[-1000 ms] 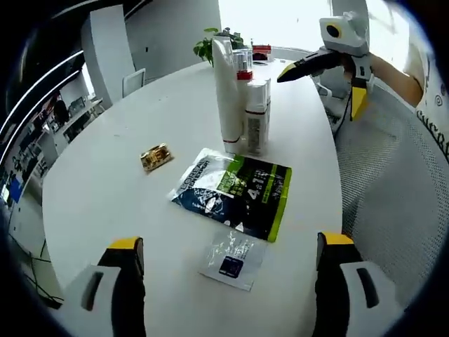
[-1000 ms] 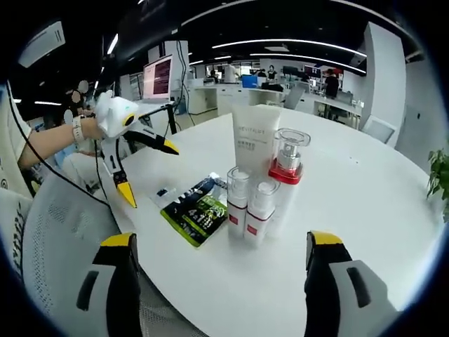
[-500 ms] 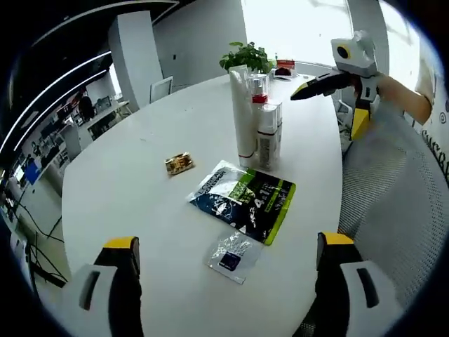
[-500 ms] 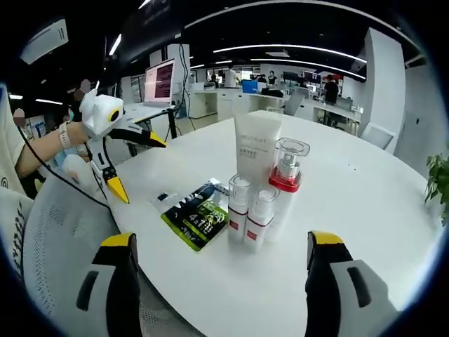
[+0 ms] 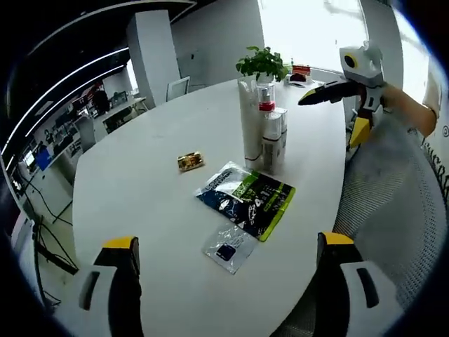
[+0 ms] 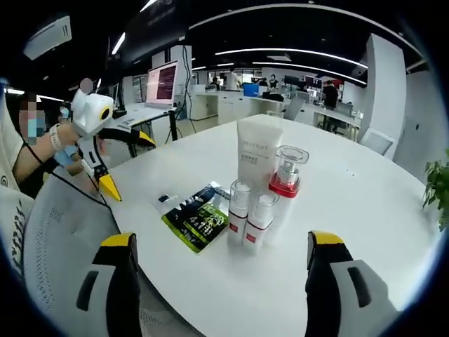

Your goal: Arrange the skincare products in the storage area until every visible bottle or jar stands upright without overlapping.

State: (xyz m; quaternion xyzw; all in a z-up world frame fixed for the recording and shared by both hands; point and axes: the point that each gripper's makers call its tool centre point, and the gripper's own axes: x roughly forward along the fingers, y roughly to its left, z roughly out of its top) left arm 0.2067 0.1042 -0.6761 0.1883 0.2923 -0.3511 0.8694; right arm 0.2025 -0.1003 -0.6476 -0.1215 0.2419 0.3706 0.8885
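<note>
A tall white tube [image 6: 257,161] stands upright on the white table [image 6: 351,203], with a red-collared pump bottle [image 6: 285,179] and two small white bottles [image 6: 249,216] tight beside it. The same group [image 5: 264,130] appears far ahead in the left gripper view. My left gripper [image 5: 226,284] is open and held back over the table's near edge. My right gripper [image 6: 217,281] is open, well short of the bottles. Each gripper is visible in the other's view, the right gripper [image 5: 351,98] and the left gripper [image 6: 112,151], both held off the table with jaws apart.
A dark and green sachet [image 5: 247,198] lies flat near the bottles, with a small clear packet [image 5: 228,247] and a gold wrapped item [image 5: 190,161] nearby. A potted plant [image 5: 264,63] stands at the far end. A mesh chair back [image 5: 393,210] sits by the table edge.
Both views have pulled back from the table, so the bottles look smaller and farther. The products have not moved. Both grippers stay open.
</note>
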